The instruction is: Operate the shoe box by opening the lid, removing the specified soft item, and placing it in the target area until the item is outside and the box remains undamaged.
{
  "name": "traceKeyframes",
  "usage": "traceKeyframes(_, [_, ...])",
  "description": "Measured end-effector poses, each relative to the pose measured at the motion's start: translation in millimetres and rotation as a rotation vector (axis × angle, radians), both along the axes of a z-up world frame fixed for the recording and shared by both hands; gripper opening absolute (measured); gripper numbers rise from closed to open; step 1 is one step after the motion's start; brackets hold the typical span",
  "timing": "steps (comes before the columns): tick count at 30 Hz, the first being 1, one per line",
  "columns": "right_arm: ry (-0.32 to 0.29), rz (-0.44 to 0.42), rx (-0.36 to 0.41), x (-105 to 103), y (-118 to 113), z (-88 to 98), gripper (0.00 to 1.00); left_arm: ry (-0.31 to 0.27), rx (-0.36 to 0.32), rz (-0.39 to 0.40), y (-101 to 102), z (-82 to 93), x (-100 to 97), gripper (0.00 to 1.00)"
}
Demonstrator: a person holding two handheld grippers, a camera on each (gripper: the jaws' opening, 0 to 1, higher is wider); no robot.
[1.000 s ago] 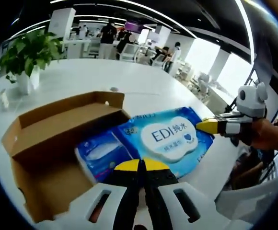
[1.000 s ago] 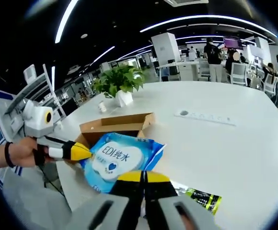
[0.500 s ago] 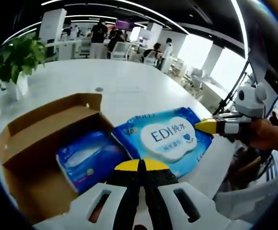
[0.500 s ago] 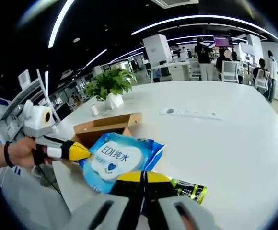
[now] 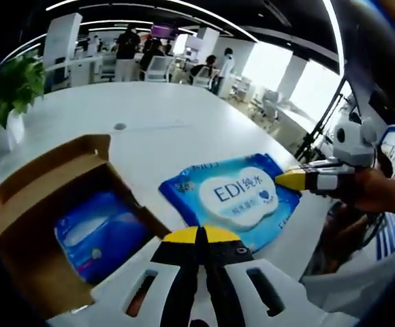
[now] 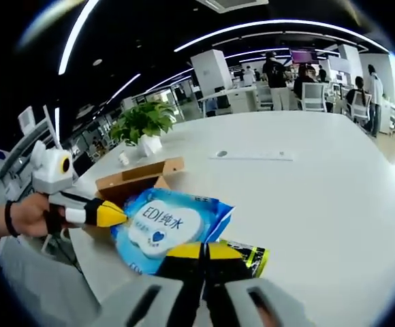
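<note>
A blue wipes pack (image 5: 242,197) with a white label hangs stretched between both grippers, beside the box. My left gripper (image 5: 199,234) is shut on its near edge. My right gripper (image 5: 282,180) comes in from the right, held by a hand, and is shut on the opposite edge. The open cardboard shoe box (image 5: 20,197) lies at the left with a second blue pack (image 5: 99,231) inside. From the right gripper view, the wipes pack (image 6: 167,221) is pinched by my right gripper (image 6: 204,248) and my left gripper (image 6: 119,216), with the shoe box (image 6: 133,178) behind it.
A black-and-green packet (image 6: 248,253) lies on the white table (image 6: 306,177) just under the pack's edge. A potted plant (image 6: 143,122) stands behind the box. People and chairs (image 5: 143,58) are far off at the back.
The wipes pack, held by both grippers, has moved out and away from the box. The second blue pack in the box is now uncovered. The black-and-green packet lies closer under the right gripper.
</note>
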State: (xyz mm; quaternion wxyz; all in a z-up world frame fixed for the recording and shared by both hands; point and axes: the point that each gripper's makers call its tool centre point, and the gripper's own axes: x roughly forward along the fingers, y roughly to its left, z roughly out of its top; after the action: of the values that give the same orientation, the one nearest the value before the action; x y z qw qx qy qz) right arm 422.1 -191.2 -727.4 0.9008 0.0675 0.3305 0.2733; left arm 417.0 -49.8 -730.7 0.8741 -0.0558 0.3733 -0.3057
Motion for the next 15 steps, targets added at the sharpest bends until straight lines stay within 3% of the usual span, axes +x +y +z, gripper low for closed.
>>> traceKeyframes(15, [0.020, -0.021, -0.014, -1, -20, -8.7, 0.00, 0.009, 0.005, -0.032, -21, -8.5, 1.6, 0.00])
